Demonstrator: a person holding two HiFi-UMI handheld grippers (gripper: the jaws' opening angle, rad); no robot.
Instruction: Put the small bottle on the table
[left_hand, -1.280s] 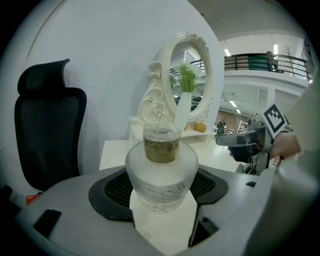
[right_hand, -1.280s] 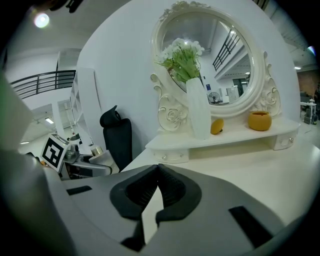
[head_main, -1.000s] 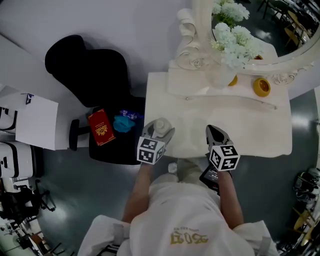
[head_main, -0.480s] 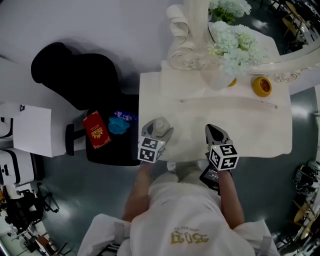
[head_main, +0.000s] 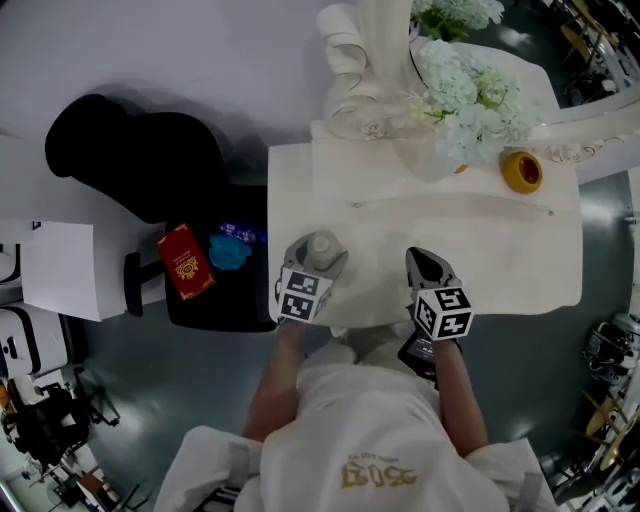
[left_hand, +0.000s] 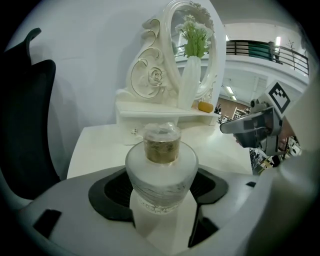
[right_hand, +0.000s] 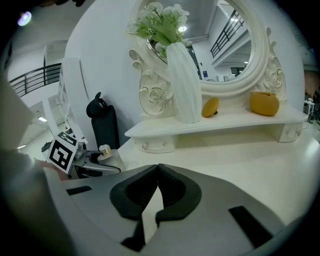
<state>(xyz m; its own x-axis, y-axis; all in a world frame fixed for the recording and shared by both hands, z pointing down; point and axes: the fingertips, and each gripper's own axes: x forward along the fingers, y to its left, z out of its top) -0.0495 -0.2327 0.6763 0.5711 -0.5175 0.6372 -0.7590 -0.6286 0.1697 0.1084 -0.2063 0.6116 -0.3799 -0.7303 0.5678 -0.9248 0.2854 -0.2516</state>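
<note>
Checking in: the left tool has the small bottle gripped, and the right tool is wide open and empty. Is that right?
Not quite. The left tool does grip the small bottle, and the right tool is empty, but it is not wide open. It is shut, with its jaws together at the tips and nothing between them. The right gripper view shows this.

Upside-down gold print on the white shirt (head_main: 372, 476) — digits perhaps, not surely legible. Gold emblem on the red box (head_main: 186, 262), too small to read. Square black-and-white codes on left gripper (head_main: 318, 256) and right gripper (head_main: 422, 260) — no letters.
</note>
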